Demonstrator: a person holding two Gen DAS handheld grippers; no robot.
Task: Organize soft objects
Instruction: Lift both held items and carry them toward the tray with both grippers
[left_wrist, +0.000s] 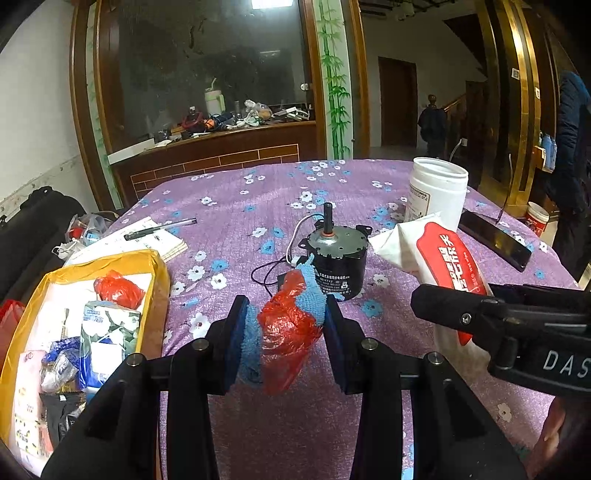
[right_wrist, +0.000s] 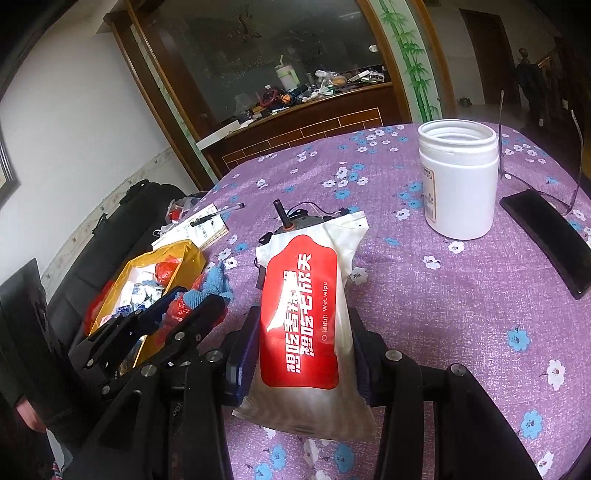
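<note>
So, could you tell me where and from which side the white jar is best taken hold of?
Grip the white jar across its straight side wall, below the threaded neck, coming in level from the near side. It stands upright with no lid, and glasses and a black case crowd its right.

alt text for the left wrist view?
The left tool grips a blue cloth bundled with a red plastic bag above a purple floral tablecloth, with a small motor behind and a yellow-lined box left.
</note>
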